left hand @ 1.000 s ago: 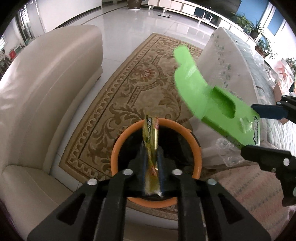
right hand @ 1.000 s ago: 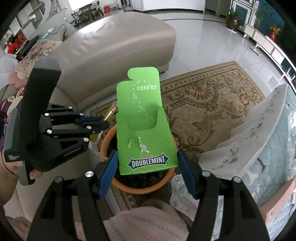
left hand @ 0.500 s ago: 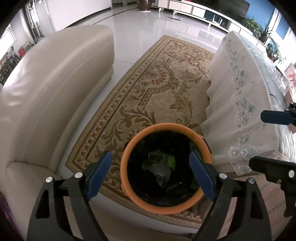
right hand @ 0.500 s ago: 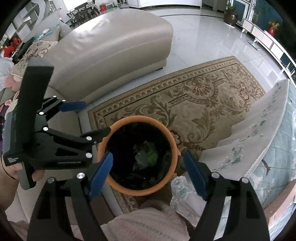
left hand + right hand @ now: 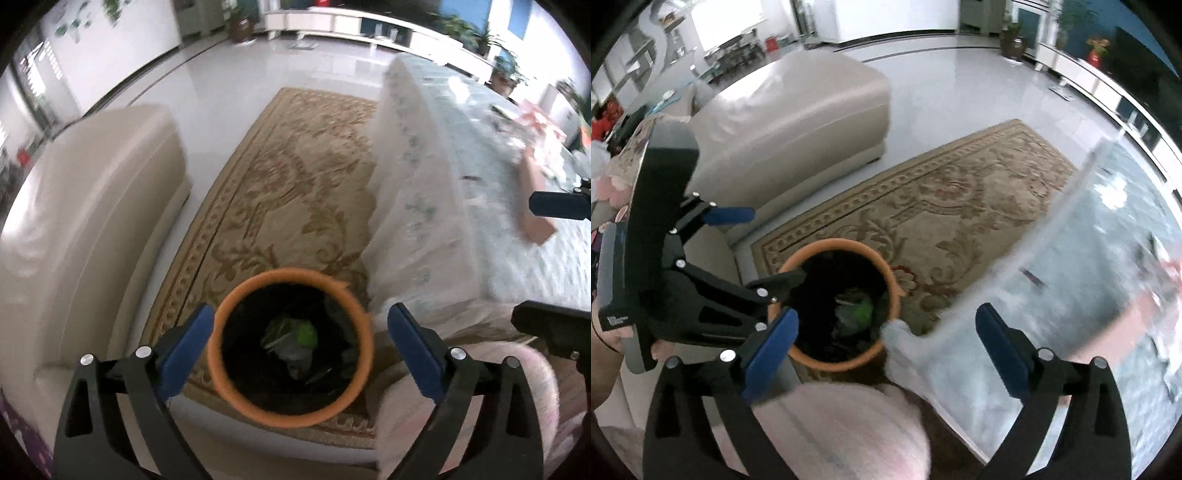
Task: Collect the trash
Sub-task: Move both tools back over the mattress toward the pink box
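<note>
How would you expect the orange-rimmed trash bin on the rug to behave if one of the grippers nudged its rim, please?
The orange-rimmed trash bin would probably slide or tip easily: it looks tall and narrow, holding only a few light scraps. Its dark liner looks thin and floppy, so it would likely crumple. The patterned rug may add some drag.

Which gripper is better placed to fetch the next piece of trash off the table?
Right, probably. Both grippers are open and empty, but the right gripper already overhangs the table edge, while the left gripper frames the bin over the rug.
</note>
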`<state>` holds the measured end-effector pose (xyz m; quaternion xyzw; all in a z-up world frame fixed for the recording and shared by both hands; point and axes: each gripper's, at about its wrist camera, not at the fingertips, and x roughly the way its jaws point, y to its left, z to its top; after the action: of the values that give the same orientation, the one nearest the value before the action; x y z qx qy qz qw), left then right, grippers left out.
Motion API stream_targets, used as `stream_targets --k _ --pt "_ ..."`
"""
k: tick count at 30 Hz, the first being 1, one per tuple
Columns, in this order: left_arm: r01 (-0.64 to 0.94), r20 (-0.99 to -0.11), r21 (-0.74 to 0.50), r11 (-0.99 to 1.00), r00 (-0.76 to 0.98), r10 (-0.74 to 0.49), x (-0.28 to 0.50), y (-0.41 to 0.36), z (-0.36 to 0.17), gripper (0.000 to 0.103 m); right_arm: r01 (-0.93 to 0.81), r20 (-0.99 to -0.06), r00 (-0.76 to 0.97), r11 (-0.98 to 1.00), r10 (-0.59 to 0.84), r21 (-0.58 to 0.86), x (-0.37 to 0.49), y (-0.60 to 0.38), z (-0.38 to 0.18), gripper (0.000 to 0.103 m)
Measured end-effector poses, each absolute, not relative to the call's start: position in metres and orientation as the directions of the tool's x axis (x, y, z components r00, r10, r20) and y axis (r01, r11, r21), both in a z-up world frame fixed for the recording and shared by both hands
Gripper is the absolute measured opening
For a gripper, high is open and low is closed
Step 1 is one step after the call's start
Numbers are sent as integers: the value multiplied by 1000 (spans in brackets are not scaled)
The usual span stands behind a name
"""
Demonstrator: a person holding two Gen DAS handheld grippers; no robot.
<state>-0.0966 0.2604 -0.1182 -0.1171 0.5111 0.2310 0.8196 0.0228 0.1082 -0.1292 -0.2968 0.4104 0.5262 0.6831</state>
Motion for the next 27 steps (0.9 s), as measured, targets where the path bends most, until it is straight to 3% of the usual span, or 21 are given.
stream_targets --k 15,27 --pt "-222 -880 28 975 457 130 43 116 -104 97 -819 -857 290 574 425 7 146 -66 -117 95" --pt "-194 -894 18 981 437 103 97 87 -117 97 -749 -853 310 660 419 52 224 -121 -133 95"
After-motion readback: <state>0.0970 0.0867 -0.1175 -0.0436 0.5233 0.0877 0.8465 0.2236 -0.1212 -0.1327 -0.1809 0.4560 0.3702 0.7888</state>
